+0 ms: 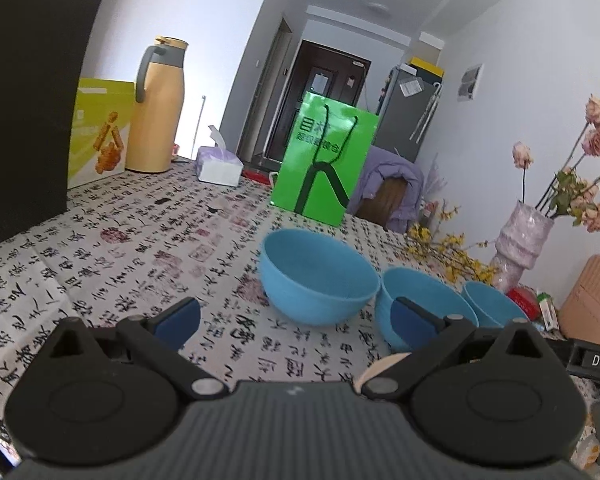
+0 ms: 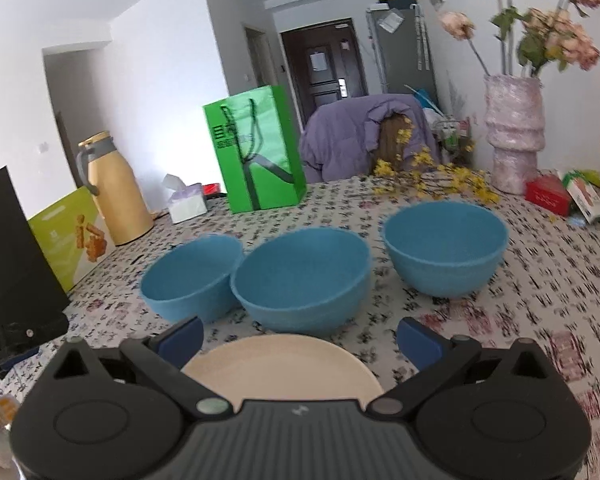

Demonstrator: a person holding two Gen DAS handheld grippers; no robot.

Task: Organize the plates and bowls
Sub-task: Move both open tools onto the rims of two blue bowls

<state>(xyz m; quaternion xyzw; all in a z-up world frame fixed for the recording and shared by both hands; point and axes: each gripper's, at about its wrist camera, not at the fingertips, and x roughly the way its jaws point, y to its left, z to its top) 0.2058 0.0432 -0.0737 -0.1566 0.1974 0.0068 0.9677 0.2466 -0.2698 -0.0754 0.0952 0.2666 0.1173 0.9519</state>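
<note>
Three blue bowls stand upright in a row on the bench, on its calligraphy-print cloth. From my right wrist view, the left bowl touches the middle bowl, while the right bowl sits apart from them. A cream plate lies flat just in front of the middle bowl, between the spread tips of my right fingers; they are wide open and hold nothing. My left fingers are also wide open and empty, hovering over the cloth near the left bowl, with the middle bowl behind my right-hand pad. Farther back stand a green paper bag, a yellow thermos, a tissue box and a vase of dried flowers.
</note>
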